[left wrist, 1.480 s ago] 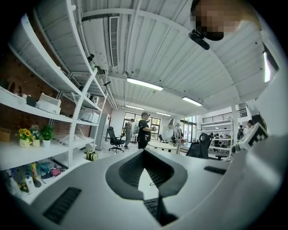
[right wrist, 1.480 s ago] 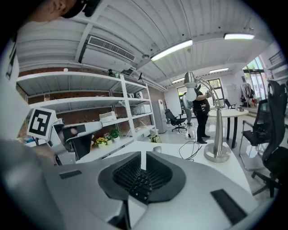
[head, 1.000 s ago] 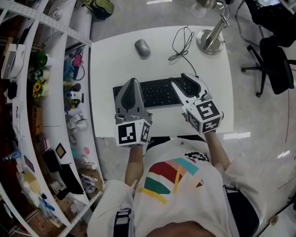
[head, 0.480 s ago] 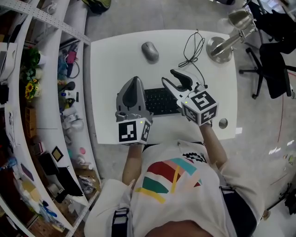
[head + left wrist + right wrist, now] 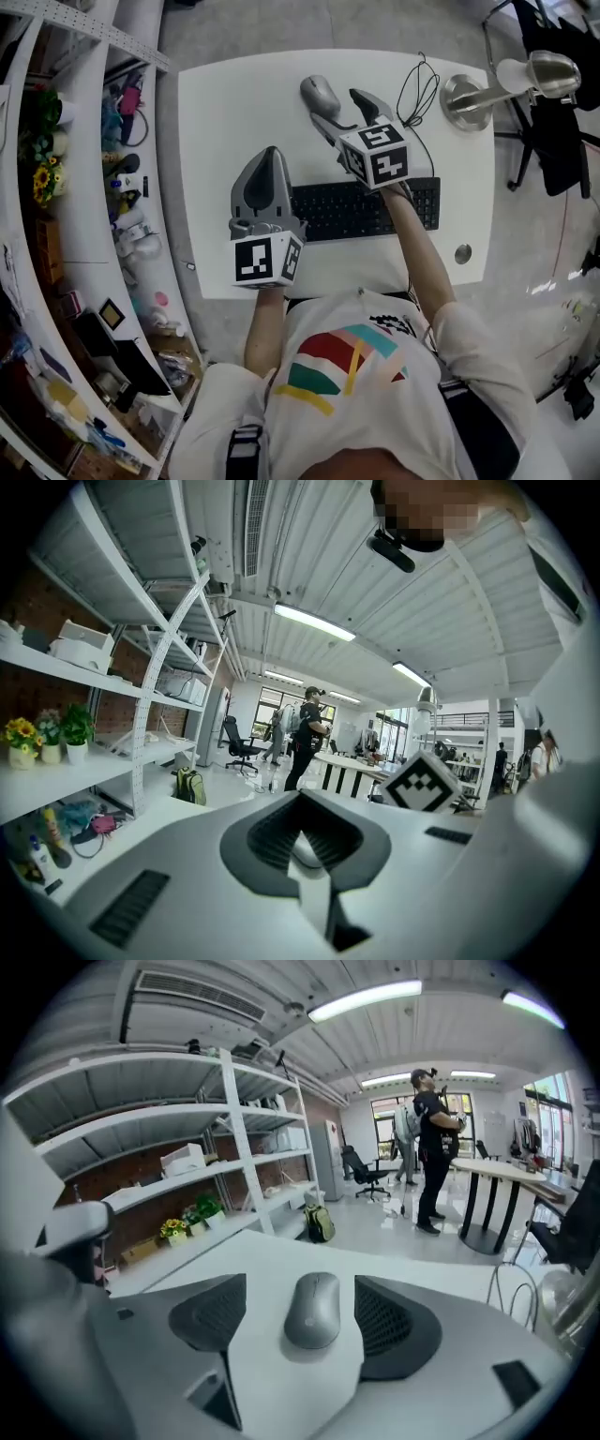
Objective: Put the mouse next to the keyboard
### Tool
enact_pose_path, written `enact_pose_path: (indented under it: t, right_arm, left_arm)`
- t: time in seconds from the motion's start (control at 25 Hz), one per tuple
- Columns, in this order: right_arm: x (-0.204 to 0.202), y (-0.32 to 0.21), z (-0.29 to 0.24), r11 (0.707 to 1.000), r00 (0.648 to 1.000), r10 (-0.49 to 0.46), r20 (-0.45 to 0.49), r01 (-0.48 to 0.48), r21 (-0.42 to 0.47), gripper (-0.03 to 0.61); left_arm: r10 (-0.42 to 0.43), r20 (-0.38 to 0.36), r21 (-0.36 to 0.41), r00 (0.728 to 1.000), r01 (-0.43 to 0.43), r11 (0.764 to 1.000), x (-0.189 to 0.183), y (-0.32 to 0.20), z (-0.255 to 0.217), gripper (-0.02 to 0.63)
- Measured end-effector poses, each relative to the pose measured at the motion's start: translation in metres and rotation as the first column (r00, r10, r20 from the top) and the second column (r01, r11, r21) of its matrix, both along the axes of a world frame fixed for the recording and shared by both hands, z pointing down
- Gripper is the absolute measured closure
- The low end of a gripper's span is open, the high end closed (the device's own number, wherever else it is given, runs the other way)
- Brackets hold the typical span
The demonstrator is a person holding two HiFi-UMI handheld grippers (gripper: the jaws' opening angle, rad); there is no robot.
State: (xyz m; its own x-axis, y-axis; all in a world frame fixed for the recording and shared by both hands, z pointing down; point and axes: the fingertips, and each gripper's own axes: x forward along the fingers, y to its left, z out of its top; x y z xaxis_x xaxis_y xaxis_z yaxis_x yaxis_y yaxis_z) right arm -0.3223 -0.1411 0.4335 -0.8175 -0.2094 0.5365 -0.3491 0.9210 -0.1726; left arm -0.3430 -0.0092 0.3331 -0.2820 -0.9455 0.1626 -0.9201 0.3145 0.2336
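White desk [image 5: 225, 103] in an open-plan office, where the right gripper [image 5: 336, 105], jaws just spread wide, straddles the grey mouse [image 5: 319, 91] untouched near the far edge, beyond the black keyboard [image 5: 347, 212], while the left gripper [image 5: 269, 157] hangs closed at its left end.

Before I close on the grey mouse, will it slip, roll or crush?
The right gripper's jaws have just been opening; the mouse lies between their tips, untouched. Its smooth domed shell may squirt from the pads, so grip its flanks. It looks rigid and probably light. Flat on the table, it should slide, not roll.
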Motion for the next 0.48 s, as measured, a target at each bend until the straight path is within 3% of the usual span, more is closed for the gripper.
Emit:
enact_pose_path:
  t: [0.16, 0.48]
  right_arm:
    - [-0.027, -0.016, 0.04, 0.999, 0.992, 0.017, -0.123, -0.021, -0.032, 0.233]
    - [-0.053, -0.024, 0.07, 0.999, 0.966, 0.04, -0.254, -0.048, -0.024, 0.233]
  left_arm:
    - [-0.003, -0.038, -0.012, 0.999, 0.002, 1.0, -0.017, -0.002, 0.017, 0.569]
    - [-0.002, -0.085, -0.009, 0.996, 0.002, 1.0, -0.035, -0.002, 0.032, 0.569]
